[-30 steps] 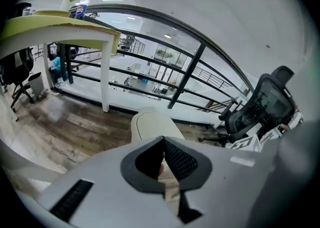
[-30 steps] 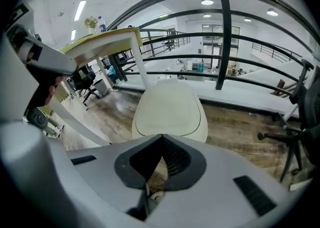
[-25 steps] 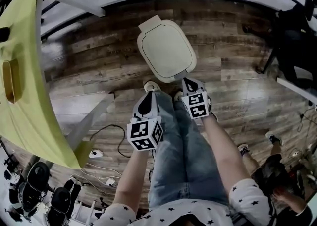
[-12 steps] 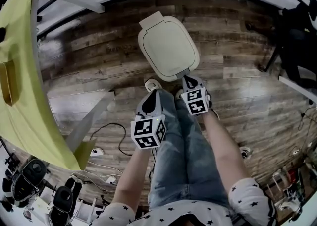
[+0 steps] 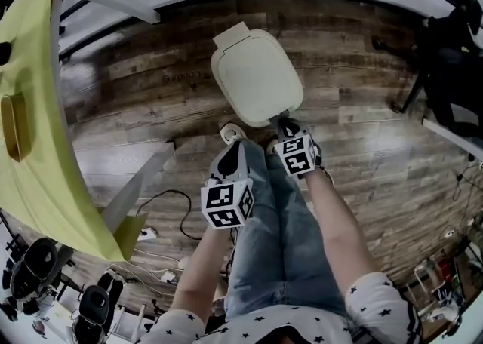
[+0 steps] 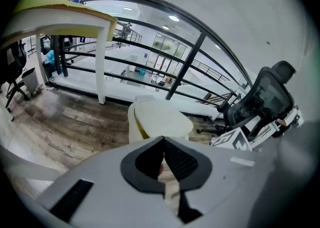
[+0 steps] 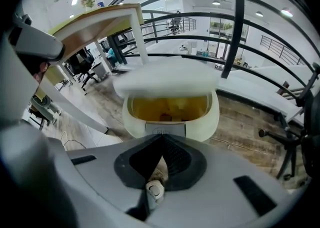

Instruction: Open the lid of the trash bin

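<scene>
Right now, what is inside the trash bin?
The right gripper view looks under the part-raised lid into the trash bin: a yellow lining with paler, blurry patches. The bottom is hidden by the front wall; from the head view the lid covers everything.

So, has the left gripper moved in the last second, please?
No, the left gripper sits just as far from the bin in the head view.

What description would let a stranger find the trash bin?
On the dark wooden plank floor, just ahead of the person's shoes, stands the cream rounded plastic trash bin. It is the only lidded container there, its lid slightly raised over a yellowish inside.
</scene>
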A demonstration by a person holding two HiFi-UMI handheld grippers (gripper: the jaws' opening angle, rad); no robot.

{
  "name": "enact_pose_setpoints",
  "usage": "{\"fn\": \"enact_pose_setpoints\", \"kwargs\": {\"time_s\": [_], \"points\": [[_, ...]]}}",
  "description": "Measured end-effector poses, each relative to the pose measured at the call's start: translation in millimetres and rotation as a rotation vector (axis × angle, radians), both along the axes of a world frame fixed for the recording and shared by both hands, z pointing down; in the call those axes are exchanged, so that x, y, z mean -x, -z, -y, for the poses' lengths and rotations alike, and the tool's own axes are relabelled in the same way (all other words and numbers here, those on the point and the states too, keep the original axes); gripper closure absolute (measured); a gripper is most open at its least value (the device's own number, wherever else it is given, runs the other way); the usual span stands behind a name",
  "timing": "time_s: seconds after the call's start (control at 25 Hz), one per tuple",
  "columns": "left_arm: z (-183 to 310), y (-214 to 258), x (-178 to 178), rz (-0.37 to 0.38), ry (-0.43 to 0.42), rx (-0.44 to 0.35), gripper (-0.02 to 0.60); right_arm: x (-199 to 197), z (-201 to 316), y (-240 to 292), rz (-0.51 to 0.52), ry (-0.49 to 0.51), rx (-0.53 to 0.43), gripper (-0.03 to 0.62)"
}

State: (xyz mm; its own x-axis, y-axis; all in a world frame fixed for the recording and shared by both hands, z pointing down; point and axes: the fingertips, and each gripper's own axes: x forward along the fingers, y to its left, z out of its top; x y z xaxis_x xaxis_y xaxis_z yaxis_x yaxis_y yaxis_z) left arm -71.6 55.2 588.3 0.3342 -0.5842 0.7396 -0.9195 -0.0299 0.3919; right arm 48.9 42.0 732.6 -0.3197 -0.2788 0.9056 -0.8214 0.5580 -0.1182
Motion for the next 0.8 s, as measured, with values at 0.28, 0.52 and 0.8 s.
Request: {"fn": "enact_pose_setpoints", "kwargs": {"time_s": [0.28,0.52,0.8], "points": [[-4,3,-1,-0.003,-0.004,-0.008,0.569,1,2,1,-0.021,-0.009,0.011,0.600],[-6,11,1,-0.008,-0.001,-0.017,0.569,2,3,3,-0.024,-0.044,0.028,0.600],[-6,17,2,-0.006,-0.003,-0.033,0.569,-3,3,10,-0.011,-0.073,0.033,0.600]]}}
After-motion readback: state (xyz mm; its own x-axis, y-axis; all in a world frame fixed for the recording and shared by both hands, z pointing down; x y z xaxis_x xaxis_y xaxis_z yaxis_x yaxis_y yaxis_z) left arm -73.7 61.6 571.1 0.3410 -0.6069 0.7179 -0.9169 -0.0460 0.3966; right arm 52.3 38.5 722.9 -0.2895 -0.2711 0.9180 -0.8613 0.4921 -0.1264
